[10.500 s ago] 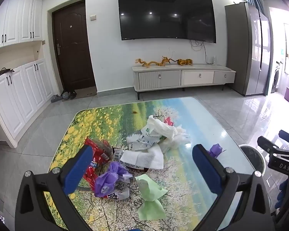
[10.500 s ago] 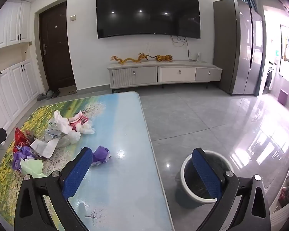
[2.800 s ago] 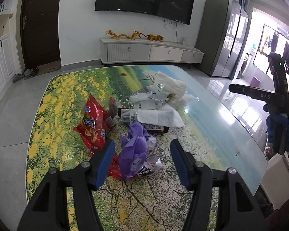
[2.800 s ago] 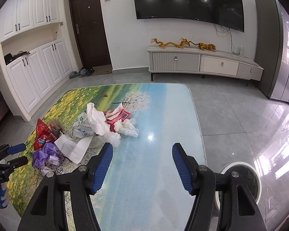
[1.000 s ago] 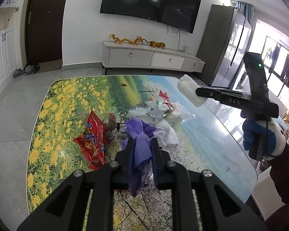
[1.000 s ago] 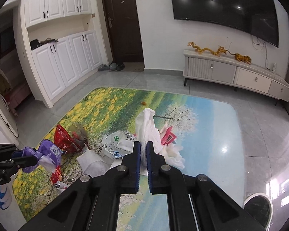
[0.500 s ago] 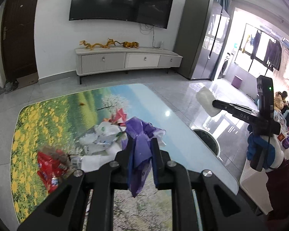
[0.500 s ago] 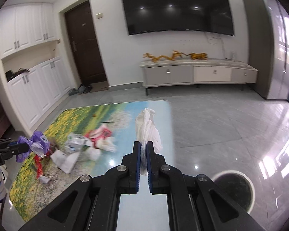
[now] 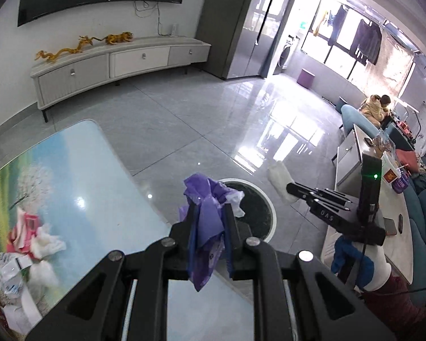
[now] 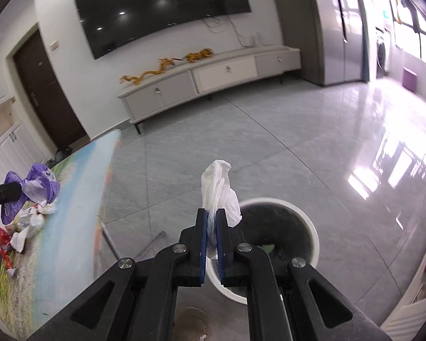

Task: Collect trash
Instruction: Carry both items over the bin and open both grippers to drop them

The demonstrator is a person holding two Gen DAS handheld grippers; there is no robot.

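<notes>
Left gripper (image 9: 207,218): jaws are pinching one purple wrapper (image 9: 206,199), hanging above the table edge (image 9: 144,193), beside the bin.
Right gripper (image 10: 211,228): jaws are squeezing one white tissue (image 10: 218,190), hanging over the bin's near rim.
Bin (image 10: 312,237): one white round bin is standing on the floor; something green is lying inside, too small to identify.
Table: remaining trash pile (image 9: 28,253) is lying far from the bin.
</notes>
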